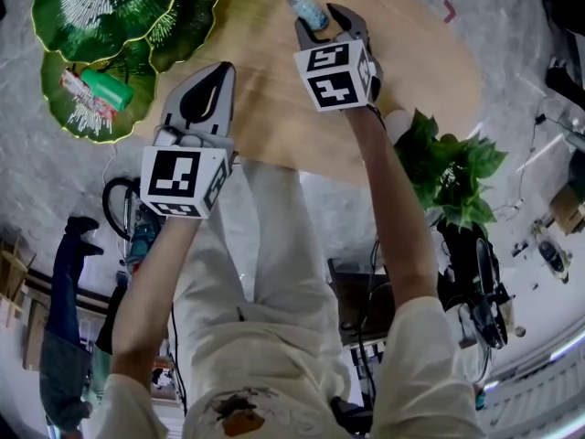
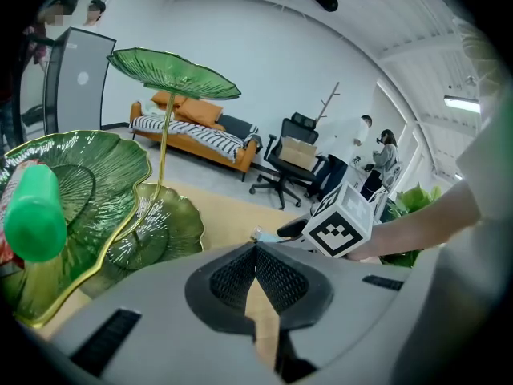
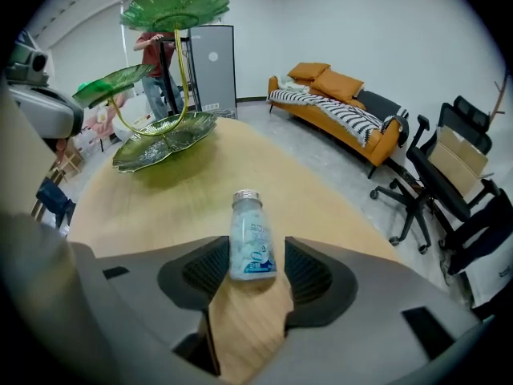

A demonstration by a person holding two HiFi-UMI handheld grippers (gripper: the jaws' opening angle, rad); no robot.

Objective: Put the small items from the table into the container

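Note:
A small clear bottle (image 1: 308,9) with a blue label and a silver cap stands upright on the wooden table (image 1: 416,71) at its far side. My right gripper (image 1: 322,24) is lowered around it. In the right gripper view the bottle (image 3: 252,239) is between the pads of the right gripper (image 3: 255,253), which is open, with a gap on the right side. My left gripper (image 1: 222,69) hovers over the near left of the table, shut and empty, its tips meeting (image 2: 256,249). The green leaf-shaped dish (image 1: 69,108) at the far left holds a green cylinder (image 1: 108,88) and a red packet (image 1: 71,84).
The dish has tiered leaves on a gold stem (image 2: 164,147), one high above the table (image 3: 175,8). A leafy plant (image 1: 448,167) stands off the table's right edge. Beyond are an orange sofa (image 3: 337,107), office chairs (image 3: 449,175) and people standing.

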